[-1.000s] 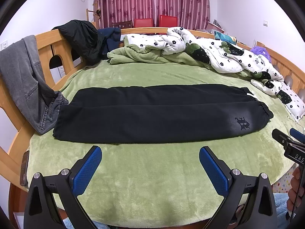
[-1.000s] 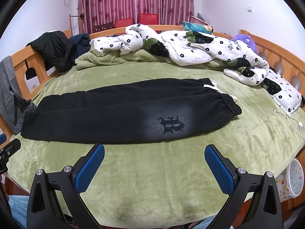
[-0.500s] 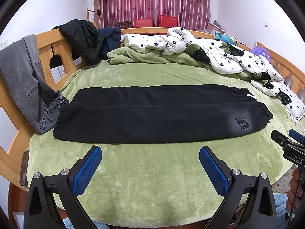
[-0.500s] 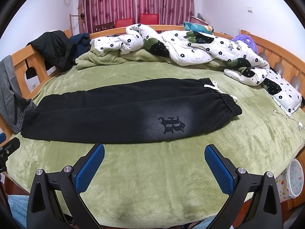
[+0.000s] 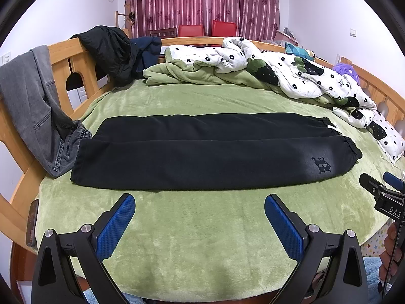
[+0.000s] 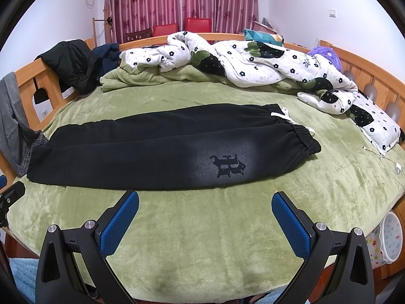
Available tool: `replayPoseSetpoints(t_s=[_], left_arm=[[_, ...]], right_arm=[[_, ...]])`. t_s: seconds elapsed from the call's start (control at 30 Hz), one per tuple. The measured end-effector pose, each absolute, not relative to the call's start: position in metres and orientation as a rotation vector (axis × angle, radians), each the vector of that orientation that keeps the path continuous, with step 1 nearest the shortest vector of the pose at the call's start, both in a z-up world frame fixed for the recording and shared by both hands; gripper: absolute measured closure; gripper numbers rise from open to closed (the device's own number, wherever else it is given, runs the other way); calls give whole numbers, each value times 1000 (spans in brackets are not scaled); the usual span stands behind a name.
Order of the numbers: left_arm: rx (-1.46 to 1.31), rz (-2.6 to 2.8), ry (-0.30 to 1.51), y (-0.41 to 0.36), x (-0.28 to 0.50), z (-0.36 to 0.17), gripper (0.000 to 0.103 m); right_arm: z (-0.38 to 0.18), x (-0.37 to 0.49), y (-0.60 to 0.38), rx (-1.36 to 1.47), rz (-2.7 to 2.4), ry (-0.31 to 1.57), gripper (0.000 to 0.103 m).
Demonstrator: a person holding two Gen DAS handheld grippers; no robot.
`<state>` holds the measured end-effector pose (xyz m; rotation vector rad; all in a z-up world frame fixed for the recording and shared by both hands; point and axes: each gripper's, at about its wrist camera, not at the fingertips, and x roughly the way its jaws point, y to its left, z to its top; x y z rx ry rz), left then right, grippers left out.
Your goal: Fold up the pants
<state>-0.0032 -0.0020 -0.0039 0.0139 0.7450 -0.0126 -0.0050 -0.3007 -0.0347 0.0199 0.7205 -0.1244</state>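
Black pants (image 5: 207, 152) lie flat on the green bed cover, folded lengthwise with one leg on the other, cuffs at the left, elastic waistband and white drawstring at the right. They also show in the right wrist view (image 6: 162, 149), with a dark logo near the waist. My left gripper (image 5: 200, 202) is open and empty, hovering over the bed's near edge, short of the pants. My right gripper (image 6: 205, 198) is open and empty, just short of the pants' near edge below the logo.
Grey jeans (image 5: 33, 106) hang over the wooden rail at the left, touching the cuffs. A white flowered quilt (image 6: 253, 63) and a green blanket (image 5: 192, 76) lie at the back. A black jacket (image 5: 108, 50) hangs on the rail. A white charging cable (image 6: 387, 159) lies at the right.
Both grippers stay open and nearly still; the views have shifted only very slightly. The pants have not moved.
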Motion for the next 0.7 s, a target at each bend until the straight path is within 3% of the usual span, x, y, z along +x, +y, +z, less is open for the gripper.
replayPoseSetpoints(t_s=[0.43, 0.7], left_arm=[[8, -7, 733, 0, -4, -6, 0], [-100, 24, 794, 34, 22, -42, 0]], right_arm=[[-40, -6, -305, 47, -137, 730, 0], [-74, 5, -334, 68, -150, 728, 0]])
